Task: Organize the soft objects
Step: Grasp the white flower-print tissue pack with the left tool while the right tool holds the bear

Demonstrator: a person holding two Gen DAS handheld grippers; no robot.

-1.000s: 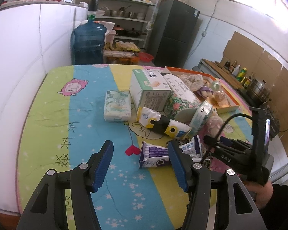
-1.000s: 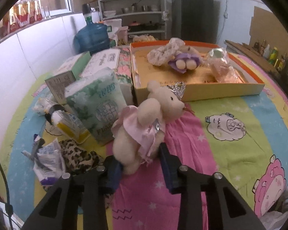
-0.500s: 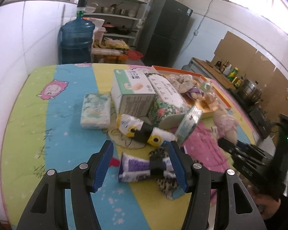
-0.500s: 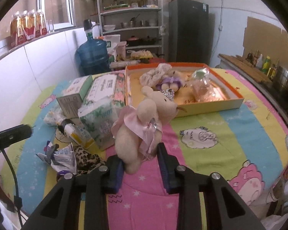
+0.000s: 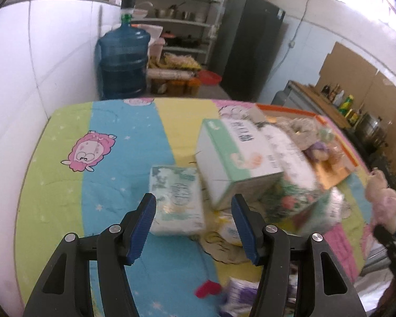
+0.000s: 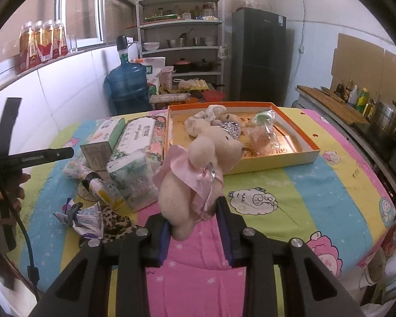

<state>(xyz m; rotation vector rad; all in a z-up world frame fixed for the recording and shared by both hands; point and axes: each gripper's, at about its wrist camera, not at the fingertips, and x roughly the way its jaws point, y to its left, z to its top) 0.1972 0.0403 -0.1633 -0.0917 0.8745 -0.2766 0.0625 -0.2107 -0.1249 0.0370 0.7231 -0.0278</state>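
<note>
Cream plush bear in pink satin dress (image 6: 195, 166), clenched by right gripper (image 6: 194, 227), lifted near orange-rimmed cardboard tray (image 6: 298, 155); transfer step, release over tray next. Left gripper (image 5: 192, 224) spread empty above pale green tissue pack (image 5: 175, 200)

grippers: 2 (left gripper (image 5: 194, 220), right gripper (image 6: 194, 228)) | plush bear in pink dress (image 6: 198, 163): 1 | orange tray (image 6: 290, 155): 1 | tissue packs: 2 ( (image 5: 175, 200), (image 6: 134, 179)) | water jug (image 6: 128, 85): 1 | fridge (image 6: 260, 52): 1

White tiled walls (image 6: 66, 84), metal shelving (image 6: 180, 45), dark fridge (image 6: 258, 52)
</note>
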